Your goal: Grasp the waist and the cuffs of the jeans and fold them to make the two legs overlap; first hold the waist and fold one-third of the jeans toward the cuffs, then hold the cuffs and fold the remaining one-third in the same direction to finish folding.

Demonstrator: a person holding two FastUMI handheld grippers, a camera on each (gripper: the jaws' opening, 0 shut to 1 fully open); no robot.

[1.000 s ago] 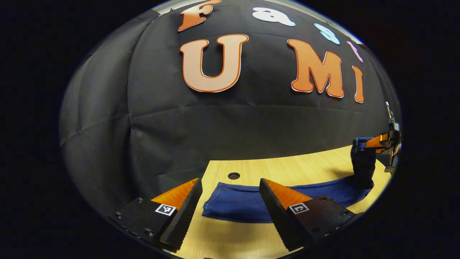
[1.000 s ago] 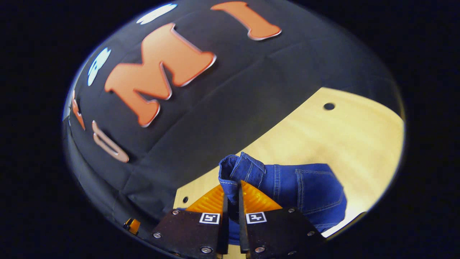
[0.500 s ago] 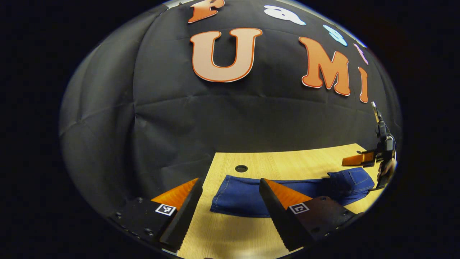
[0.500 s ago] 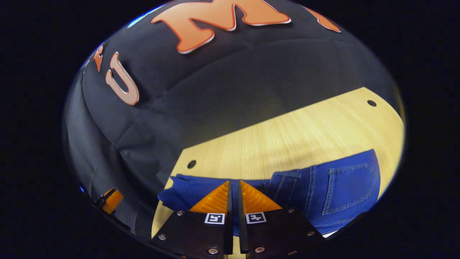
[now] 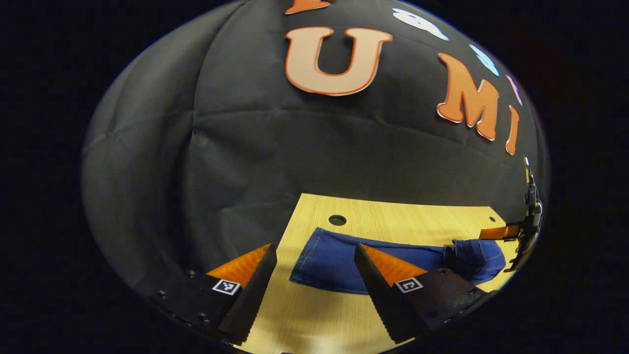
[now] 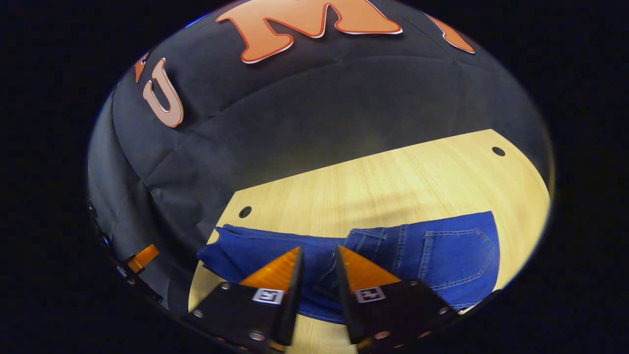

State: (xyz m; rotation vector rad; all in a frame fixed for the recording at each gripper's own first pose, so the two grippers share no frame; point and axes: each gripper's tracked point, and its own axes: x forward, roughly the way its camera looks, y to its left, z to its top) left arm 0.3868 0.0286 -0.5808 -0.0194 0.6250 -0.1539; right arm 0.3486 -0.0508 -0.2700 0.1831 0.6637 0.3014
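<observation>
Blue denim jeans (image 6: 422, 255) lie flat on the pale wooden worktop (image 6: 393, 182), waist end folded over the legs; left gripper (image 5: 314, 255) jaws spread wide, right gripper (image 6: 318, 260) jaws slightly parted, gripping nothing.

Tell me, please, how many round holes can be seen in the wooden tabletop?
2. In the right gripper view, one hole sits near the table's left corner beside the jeans cuffs, and the other hole sits near the far right corner. More could lie hidden under the denim.
</observation>
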